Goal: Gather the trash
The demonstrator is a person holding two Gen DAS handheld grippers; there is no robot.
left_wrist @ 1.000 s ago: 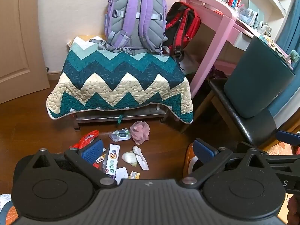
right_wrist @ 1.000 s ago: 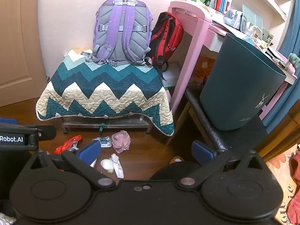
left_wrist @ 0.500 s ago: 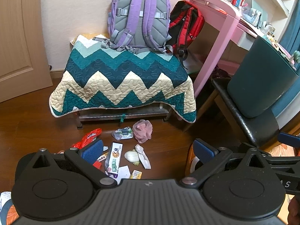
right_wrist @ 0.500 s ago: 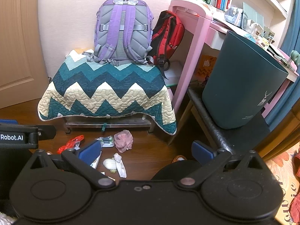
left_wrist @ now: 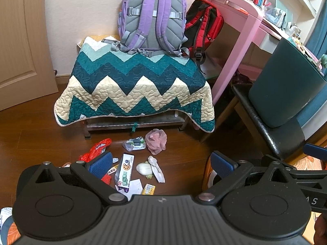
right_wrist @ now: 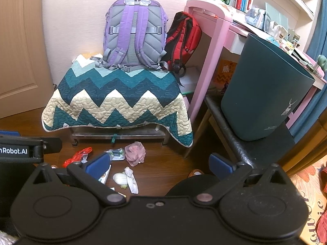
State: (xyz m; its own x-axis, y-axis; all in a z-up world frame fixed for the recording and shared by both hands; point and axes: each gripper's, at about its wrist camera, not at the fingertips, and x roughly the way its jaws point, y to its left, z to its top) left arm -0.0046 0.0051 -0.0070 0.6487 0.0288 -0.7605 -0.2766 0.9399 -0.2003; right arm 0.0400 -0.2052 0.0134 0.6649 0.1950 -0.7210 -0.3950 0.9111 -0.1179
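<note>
Nearest: left gripper (left_wrist: 161,164), fingers spread wide, nothing between them; right gripper (right_wrist: 159,164), likewise wide apart and empty. Both hang above the wooden floor (left_wrist: 30,130), well clear of the litter.

Trash, near group, on the floor just beyond the left gripper: yellow barcoded packet (left_wrist: 148,189); white paper slip (left_wrist: 133,186); long printed snack box (left_wrist: 124,172), lying flat. Judged light and fairly stiff; best pinched across its narrow width. Right of it, a pale cabbage piece (left_wrist: 144,168), touching a knotted white wrapper (left_wrist: 156,168). The cabbage looks soft and crushable, so a gentle hold; the wrapper's knot offers a grip.

Trash, farther group, near the bench foot: red plastic bag (left_wrist: 96,149), crumpled, at left; clear plastic bag (left_wrist: 134,143) with contents, centre; pink mesh puff (left_wrist: 156,140), touching it on the right. All judged light, limp and slippery; take a raised fold or bunch.

Right, on a black chair (right_wrist: 235,140): dark teal bin (right_wrist: 263,94), upright, open-topped, the likely receptacle.

Farthest: low bench under a zigzag quilt (left_wrist: 134,89); purple backpack (left_wrist: 152,16) and red backpack (left_wrist: 203,25) against the wall; pink desk (left_wrist: 245,36) at right.
</note>
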